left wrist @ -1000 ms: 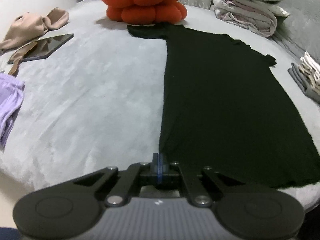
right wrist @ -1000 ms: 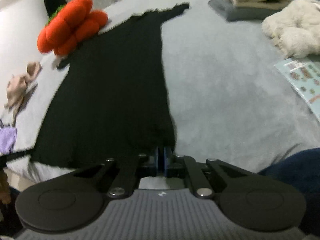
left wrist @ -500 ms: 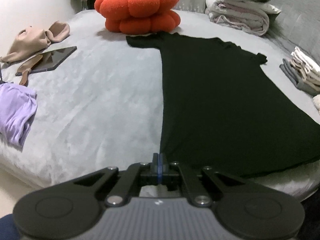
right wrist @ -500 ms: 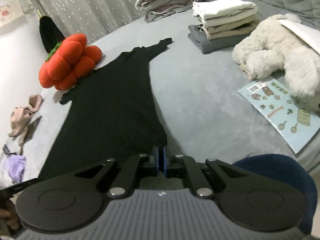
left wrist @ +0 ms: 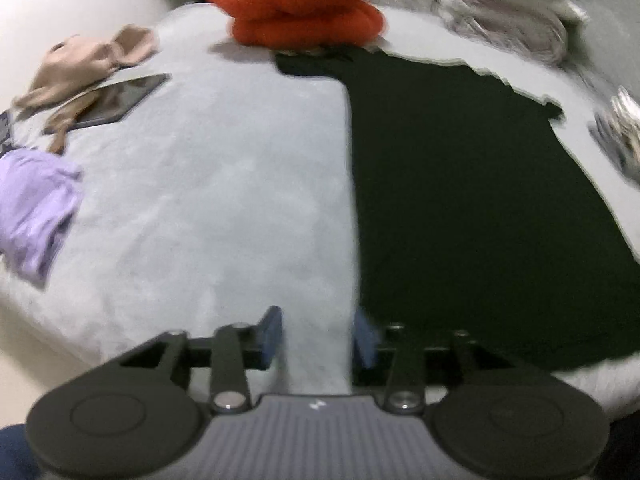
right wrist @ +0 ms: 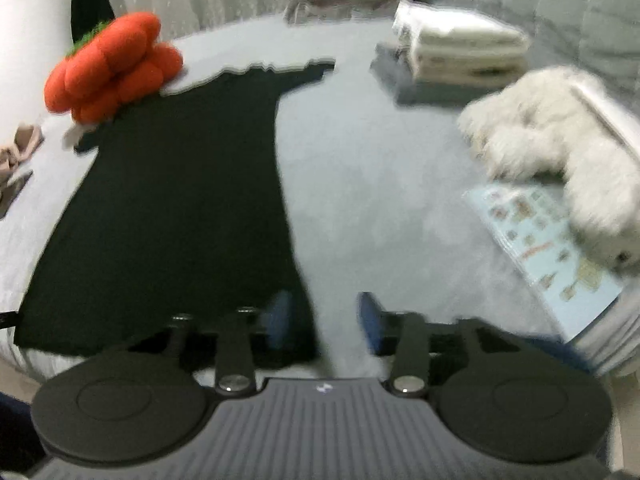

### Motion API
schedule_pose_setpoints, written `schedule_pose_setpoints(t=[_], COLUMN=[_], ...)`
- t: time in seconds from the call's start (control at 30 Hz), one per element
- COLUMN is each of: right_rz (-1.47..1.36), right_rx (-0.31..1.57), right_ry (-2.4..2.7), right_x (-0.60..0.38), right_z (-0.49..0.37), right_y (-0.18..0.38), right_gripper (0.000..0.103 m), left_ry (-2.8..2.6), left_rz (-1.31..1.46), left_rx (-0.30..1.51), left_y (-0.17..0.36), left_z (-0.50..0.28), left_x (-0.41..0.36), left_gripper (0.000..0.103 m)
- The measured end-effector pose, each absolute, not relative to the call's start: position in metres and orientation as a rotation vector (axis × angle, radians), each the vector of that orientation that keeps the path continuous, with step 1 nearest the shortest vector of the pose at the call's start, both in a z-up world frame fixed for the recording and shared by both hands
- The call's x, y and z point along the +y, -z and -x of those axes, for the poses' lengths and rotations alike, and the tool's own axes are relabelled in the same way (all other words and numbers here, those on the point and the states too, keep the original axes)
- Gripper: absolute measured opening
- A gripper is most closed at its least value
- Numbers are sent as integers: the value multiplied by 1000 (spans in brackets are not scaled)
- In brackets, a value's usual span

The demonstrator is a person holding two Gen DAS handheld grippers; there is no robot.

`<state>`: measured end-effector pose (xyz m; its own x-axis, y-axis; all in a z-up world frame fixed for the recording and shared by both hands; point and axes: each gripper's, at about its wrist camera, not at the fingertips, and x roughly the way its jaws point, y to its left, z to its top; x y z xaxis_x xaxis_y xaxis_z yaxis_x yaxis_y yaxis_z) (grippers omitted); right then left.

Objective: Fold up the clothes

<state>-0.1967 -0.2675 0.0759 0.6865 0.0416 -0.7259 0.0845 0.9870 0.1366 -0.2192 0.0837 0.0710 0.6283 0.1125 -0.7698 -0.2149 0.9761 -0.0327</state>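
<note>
Dress [left wrist: 460,200] flat on bed [left wrist: 220,200]: thin, limp, light (will sag). Left gripper [left wrist: 318,334], right gripper [right wrist: 324,318]: jaws opening, empty. Pinch 2 hem corners.

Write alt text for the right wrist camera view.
A black dress lies flat on a grey bed, the right gripper opening at its near hem corner with nothing pinched. An orange pumpkin cushion sits at the far left; folded clothes, a white plush toy and a sticker sheet lie to the right.
</note>
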Motion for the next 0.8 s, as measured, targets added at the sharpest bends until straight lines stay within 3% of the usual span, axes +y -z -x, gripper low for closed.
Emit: schedule_pose_setpoints(t=[0.27,0.37,0.43,0.63,0.8], right_rz=[-287,-383,-442,-562,-542], right_rx=[724,698,692,729,752], right_ry=[22,-11,-67,-99,-12], right_x=[-311,-324,-327,-334,-342], right_z=[137,82,36,-107,-184], right_y=[-96,-98,-99,-77,-42], right_gripper=[52,52,52,52,52], left_ry=[-148,-89,-72,-39,-46], left_rz=[259,266,241,177,144], left_rx=[777,741,724,761,776], left_y=[-110,-119,-120,-81,-47], left_z=[145,96,63,-41,-75], left_x=[89,63,44,-7,-11], left_gripper=[49,62,64,64,64])
